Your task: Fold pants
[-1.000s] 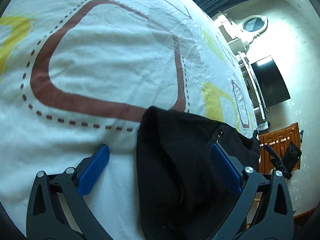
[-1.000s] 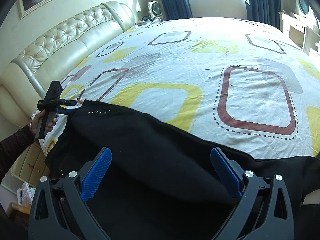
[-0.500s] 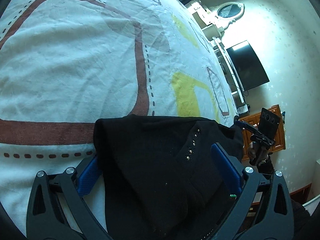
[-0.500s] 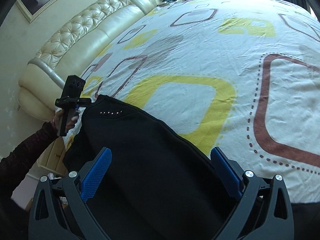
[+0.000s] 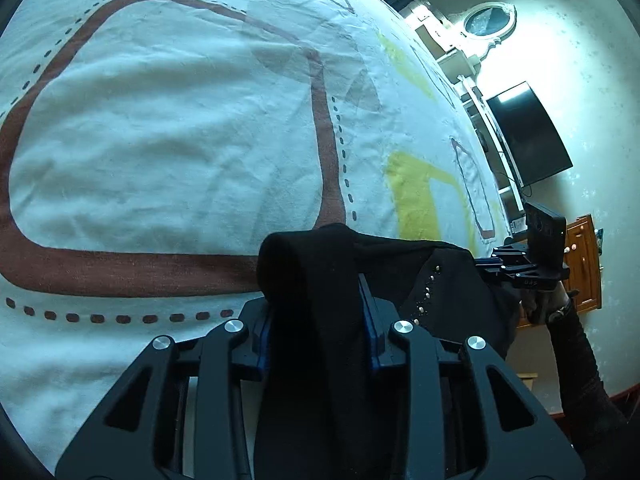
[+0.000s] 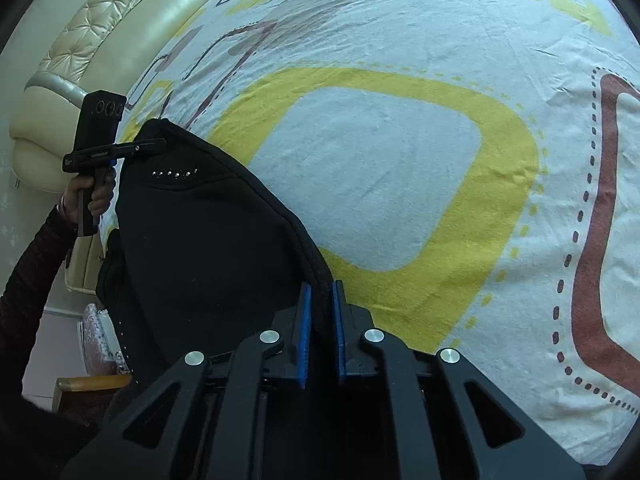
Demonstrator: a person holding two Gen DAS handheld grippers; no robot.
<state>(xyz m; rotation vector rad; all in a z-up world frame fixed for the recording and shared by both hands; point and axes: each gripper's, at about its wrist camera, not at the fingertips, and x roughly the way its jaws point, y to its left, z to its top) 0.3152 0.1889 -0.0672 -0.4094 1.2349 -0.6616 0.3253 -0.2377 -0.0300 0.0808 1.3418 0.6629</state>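
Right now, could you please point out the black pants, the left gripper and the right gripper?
black pants (image 6: pixel 208 240): right wrist view, flat panel below the studs.
left gripper (image 5: pixel 316 320): left wrist view, between fingertips, shut on fabric.
right gripper (image 6: pixel 321 312): right wrist view, between fingertips, clamping the hem.

Bed (image 5: pixel 168 128) with a white sheet printed in brown, yellow and grey rounded rectangles fills most of both views. Upper left of the right wrist view: cream tufted headboard (image 6: pixel 108 12). Right side of the left wrist view: pale wall (image 5: pixel 580 92), oval mirror (image 5: pixel 486 23), dark flat screen (image 5: pixel 524 136), wooden cabinet (image 5: pixel 586 264), brightly lit.
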